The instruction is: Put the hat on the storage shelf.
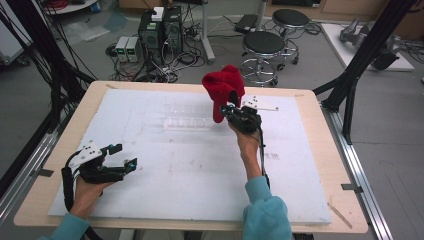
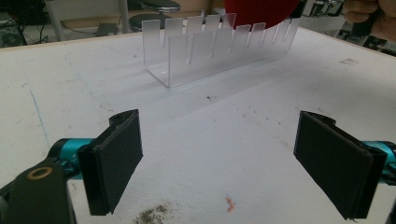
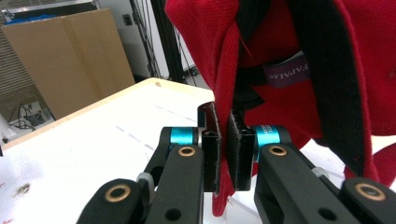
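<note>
Above clear rack (image 2: 219, 49), right claw (image 3: 223, 154) pinches red cap (image 3: 289, 60), label visible; left claw (image 2: 233, 163) released.

Two round black stools (image 1: 264, 44) stand on the grey floor beyond the bench (image 1: 320, 130). Left of them sit computer towers (image 1: 161, 30) amid tangled cables. A brown cardboard sheet (image 3: 65, 60) leans at the side, perhaps against a wall.
</note>
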The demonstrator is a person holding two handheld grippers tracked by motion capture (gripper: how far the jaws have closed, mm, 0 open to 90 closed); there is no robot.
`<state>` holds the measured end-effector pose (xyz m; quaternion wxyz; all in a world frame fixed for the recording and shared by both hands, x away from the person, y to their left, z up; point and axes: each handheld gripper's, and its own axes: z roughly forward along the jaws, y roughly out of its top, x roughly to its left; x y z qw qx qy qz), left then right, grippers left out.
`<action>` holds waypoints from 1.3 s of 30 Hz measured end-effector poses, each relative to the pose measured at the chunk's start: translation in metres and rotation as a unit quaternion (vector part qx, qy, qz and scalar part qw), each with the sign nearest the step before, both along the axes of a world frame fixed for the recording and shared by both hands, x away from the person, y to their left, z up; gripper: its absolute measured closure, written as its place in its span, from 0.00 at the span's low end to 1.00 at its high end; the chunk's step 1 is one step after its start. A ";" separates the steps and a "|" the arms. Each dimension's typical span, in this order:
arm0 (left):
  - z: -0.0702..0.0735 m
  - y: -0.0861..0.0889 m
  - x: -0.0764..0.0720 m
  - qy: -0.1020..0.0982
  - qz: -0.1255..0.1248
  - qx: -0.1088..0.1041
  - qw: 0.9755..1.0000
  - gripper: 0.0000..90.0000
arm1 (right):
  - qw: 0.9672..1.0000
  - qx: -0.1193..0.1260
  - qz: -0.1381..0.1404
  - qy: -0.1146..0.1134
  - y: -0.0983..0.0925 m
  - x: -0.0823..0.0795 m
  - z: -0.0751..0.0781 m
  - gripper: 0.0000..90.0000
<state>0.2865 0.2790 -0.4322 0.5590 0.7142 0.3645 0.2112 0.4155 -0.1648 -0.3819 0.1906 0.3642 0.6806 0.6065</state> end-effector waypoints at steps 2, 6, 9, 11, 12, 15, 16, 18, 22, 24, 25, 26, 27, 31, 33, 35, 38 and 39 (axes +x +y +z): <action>-0.001 0.000 0.000 0.000 0.000 -0.001 1.000 0.17 | 1.000 0.000 0.001 0.001 0.000 0.000 0.000 0.95; -0.004 -0.001 0.000 0.002 -0.001 -0.002 1.000 0.18 | 1.000 -0.003 0.001 0.006 0.000 0.000 0.000 0.95; -0.005 -0.003 0.000 0.003 -0.003 -0.002 1.000 0.18 | 1.000 -0.020 0.001 0.020 0.001 0.000 -0.001 0.95; -0.006 -0.003 -0.001 0.004 -0.005 -0.002 1.000 0.17 | 0.999 -0.024 0.002 0.032 0.000 0.000 -0.003 0.95; -0.006 -0.003 -0.001 0.003 -0.005 -0.002 1.000 0.17 | 0.999 -0.024 0.001 0.035 0.000 0.000 -0.003 0.95; -0.006 -0.003 -0.001 0.002 -0.006 -0.002 1.000 0.17 | 0.998 -0.033 0.003 0.044 0.000 -0.001 -0.003 0.95; -0.006 -0.003 -0.001 0.002 -0.006 -0.001 1.000 0.17 | 0.998 -0.040 0.006 0.049 0.001 -0.001 -0.003 0.95; -0.006 -0.003 0.000 0.004 -0.006 -0.004 1.000 0.17 | 0.997 -0.051 0.008 0.057 0.000 -0.003 -0.003 0.95; -0.007 -0.005 0.000 0.006 -0.008 -0.007 1.000 0.17 | 0.995 -0.076 0.013 0.065 0.001 -0.005 -0.002 0.95; -0.008 -0.006 0.000 0.005 -0.009 -0.010 1.000 0.18 | 0.994 -0.082 0.013 0.070 0.002 -0.006 -0.002 0.95; -0.008 -0.007 -0.001 0.005 -0.008 -0.011 1.000 0.17 | 0.994 -0.085 0.013 0.071 0.003 -0.007 -0.002 0.95; -0.009 -0.007 -0.001 0.006 -0.008 -0.011 1.000 0.18 | 0.993 -0.091 0.015 0.075 0.003 -0.008 -0.002 0.95; -0.009 -0.007 -0.001 0.006 -0.009 -0.009 1.000 0.18 | 0.992 -0.096 0.015 0.076 0.004 -0.008 -0.002 0.95; -0.011 -0.007 -0.001 0.008 -0.011 -0.012 1.000 0.17 | 0.990 -0.114 0.016 0.077 0.006 -0.012 -0.005 0.95; -0.012 -0.007 -0.002 0.009 -0.012 -0.011 1.000 0.18 | 0.991 -0.111 0.014 0.076 0.004 -0.016 -0.009 0.95; -0.013 -0.008 -0.002 0.009 -0.012 -0.010 1.000 0.18 | 0.991 -0.104 0.010 0.080 0.002 -0.017 -0.011 0.95; -0.013 -0.008 -0.002 0.009 -0.013 -0.007 1.000 0.18 | 0.991 -0.101 0.010 0.089 -0.001 -0.017 -0.012 0.95; -0.013 -0.008 -0.001 0.008 -0.012 -0.008 1.000 0.18 | 0.991 -0.102 0.011 0.088 -0.001 -0.017 -0.012 0.95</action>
